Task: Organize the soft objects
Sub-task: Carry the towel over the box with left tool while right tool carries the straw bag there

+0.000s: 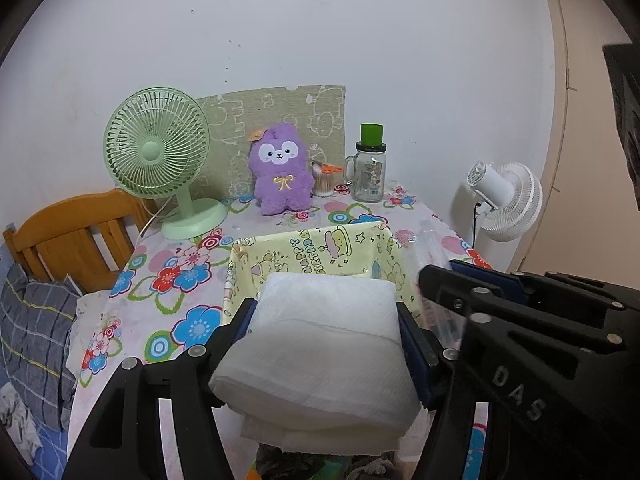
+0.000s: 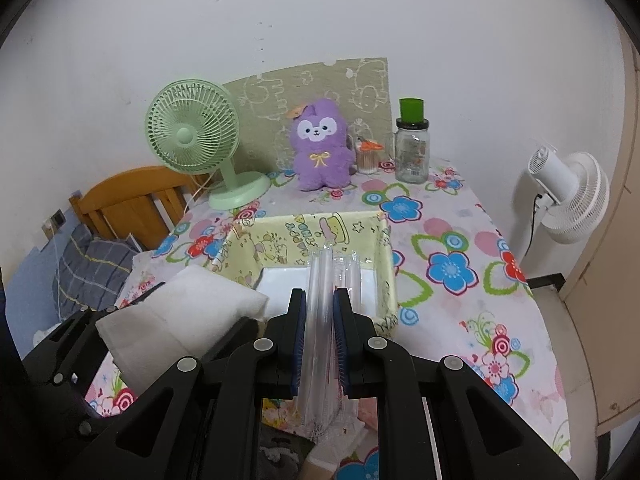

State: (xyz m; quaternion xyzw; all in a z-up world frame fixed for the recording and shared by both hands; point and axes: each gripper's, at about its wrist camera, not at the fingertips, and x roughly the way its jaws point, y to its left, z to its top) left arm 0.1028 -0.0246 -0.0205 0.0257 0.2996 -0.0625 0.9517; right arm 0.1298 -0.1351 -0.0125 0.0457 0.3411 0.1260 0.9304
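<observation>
Tissue stack [image 1: 316,344]: clamped between left gripper [image 1: 326,330] pads, sticking out past the tips.
Plastic wrapper [image 2: 320,320]: pinched flat by right gripper [image 2: 320,312], jaws nearly together.
Yellow box [image 1: 320,252]: just ahead of both grippers, open-topped.
Plush toy [image 1: 280,172]: well beyond the box.

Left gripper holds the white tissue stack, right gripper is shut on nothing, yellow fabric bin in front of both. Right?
Not quite. In the right wrist view the right gripper is shut on a clear plastic pack. The left gripper does hold the white tissue stack, with the yellow fabric bin ahead.
</observation>
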